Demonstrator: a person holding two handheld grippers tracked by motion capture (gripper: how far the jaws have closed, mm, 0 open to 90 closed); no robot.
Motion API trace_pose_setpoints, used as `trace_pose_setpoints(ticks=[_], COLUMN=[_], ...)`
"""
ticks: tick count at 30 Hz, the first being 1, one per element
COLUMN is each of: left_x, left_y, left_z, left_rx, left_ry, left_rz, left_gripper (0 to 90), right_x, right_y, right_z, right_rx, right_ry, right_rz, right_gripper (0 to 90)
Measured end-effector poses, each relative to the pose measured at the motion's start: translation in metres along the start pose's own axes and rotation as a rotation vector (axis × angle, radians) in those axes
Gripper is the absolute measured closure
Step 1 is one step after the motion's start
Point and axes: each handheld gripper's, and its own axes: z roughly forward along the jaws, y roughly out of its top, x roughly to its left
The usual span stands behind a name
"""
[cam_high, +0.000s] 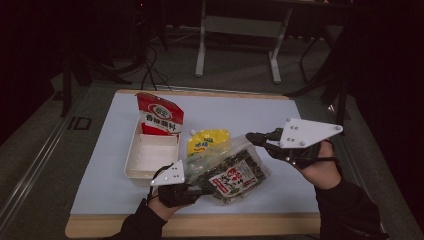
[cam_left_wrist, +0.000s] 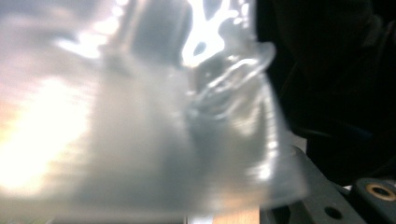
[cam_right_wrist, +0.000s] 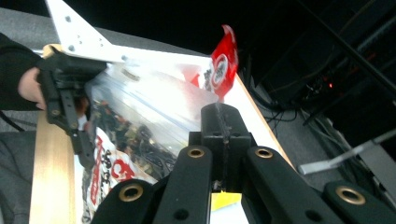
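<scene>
Left tongs: clamped on clear snack bag | right tongs: clenched on bag's top edge

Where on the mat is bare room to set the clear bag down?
The mat lies bare left of the white tray, and along its far right beyond the yellow pouch. The middle is crowded: tray, red packet, pouch, and the clear bag held between both tools.

- Table: wooden edge, covered by pale mat.
- On mat: 1 white tray, 1 yellow pouch just beside the tray.
- Red packet stands in the tray's far end.
</scene>
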Motion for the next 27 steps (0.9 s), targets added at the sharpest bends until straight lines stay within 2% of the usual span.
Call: trace_pose_setpoints(ticks=[3,4,10,13,16,18,21,22,24,26,27], left_x=[-0.002,-0.002,-0.002,-0.002,-0.002,-0.001,0.002,0.002,0.004,0.006,0.007], left_y=[0.006,0.006,0.02,0.026,0.033,0.038,0.044,0.047,0.05,0.052,0.053], left_z=[0.001,0.001,-0.002,-0.005,-0.009,-0.013,-0.019,-0.022,-0.026,-0.029,-0.031], left_rx=[0.018,0.018,0.041,0.038,0.028,0.021,0.014,0.008,0.003,-0.005,-0.006], left_ry=[0.005,0.005,0.032,0.038,0.054,0.067,0.085,0.1,0.107,0.135,0.132], left_rz=[-0.011,-0.011,0.003,0.003,0.008,0.011,0.005,0.014,0.003,-0.002,-0.003], left_gripper=[78.7,78.8,79.0,79.1,79.1,79.1,79.1,79.1,79.2,79.3,79.4], right_x=[-0.008,-0.008,-0.02,-0.022,-0.024,-0.025,-0.027,-0.027,-0.027,-0.028,-0.028], right_y=[-0.008,-0.008,-0.022,-0.029,-0.038,-0.045,-0.057,-0.06,-0.068,-0.08,-0.085], right_z=[-0.001,-0.001,-0.006,-0.008,-0.01,-0.011,-0.011,-0.01,-0.008,-0.004,-0.002], right_rx=[-0.019,-0.019,-0.057,-0.079,-0.1,-0.121,-0.131,-0.131,-0.129,-0.128,-0.123], right_ry=[0.007,0.007,-0.004,-0.012,-0.042,-0.05,-0.073,-0.076,-0.093,-0.092,-0.094], right_rz=[0.044,0.044,0.114,0.138,0.171,0.204,0.24,0.251,0.274,0.309,0.317], right_gripper=[90.0,90.0,85.9,75.2,62.3,56.6,49.5,48.4,46.3,44.2,43.9])
